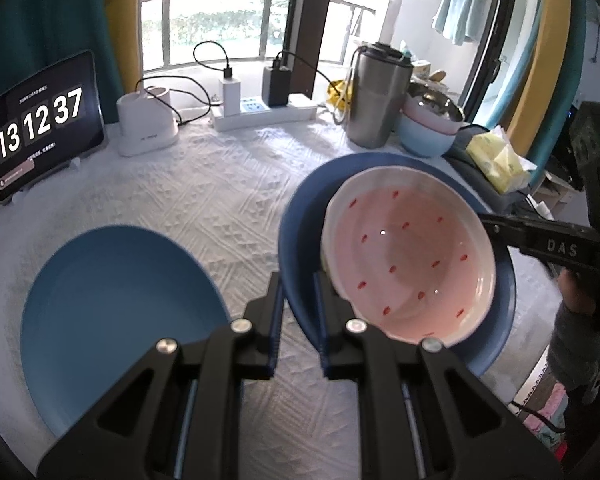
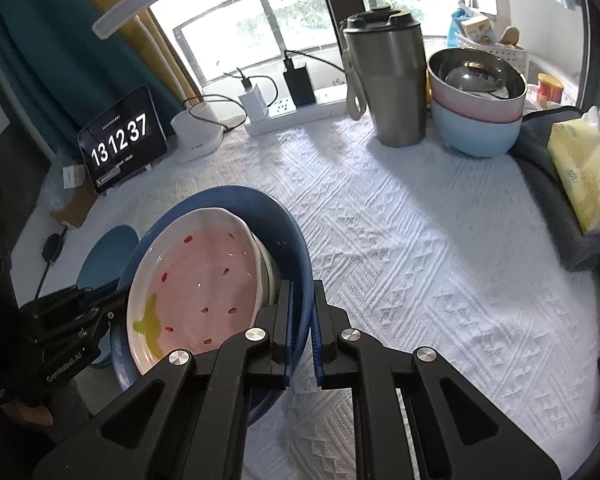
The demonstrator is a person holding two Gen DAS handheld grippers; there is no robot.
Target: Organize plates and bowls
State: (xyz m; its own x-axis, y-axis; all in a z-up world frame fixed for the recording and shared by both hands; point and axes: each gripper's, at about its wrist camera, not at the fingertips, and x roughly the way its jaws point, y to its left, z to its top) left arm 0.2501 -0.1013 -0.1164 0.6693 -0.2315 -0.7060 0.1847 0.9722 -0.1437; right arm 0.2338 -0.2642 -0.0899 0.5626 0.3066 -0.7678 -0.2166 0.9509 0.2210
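A deep blue dish [image 1: 300, 216] carries a pink plate with red seed marks [image 1: 408, 256], which leans inside it on a white dish edge [image 2: 269, 276]. My left gripper [image 1: 298, 280] is shut on the blue dish's near left rim. My right gripper [image 2: 303, 286] is shut on the opposite rim, and it shows as a black arm [image 1: 488, 224] in the left wrist view. In the right wrist view the left gripper [image 2: 116, 300] appears at the dish's far side. A second blue plate [image 1: 116, 312] lies flat on the white cloth to the left.
At the back right stands a stack of bowls [image 2: 476, 136], light blue, pink and steel, next to a steel tumbler [image 2: 396, 88]. A yellow tissue pack [image 2: 584, 176] lies on grey cloth. A tablet clock [image 1: 40, 124], white device [image 1: 148, 124] and power strip [image 1: 264, 114] line the back.
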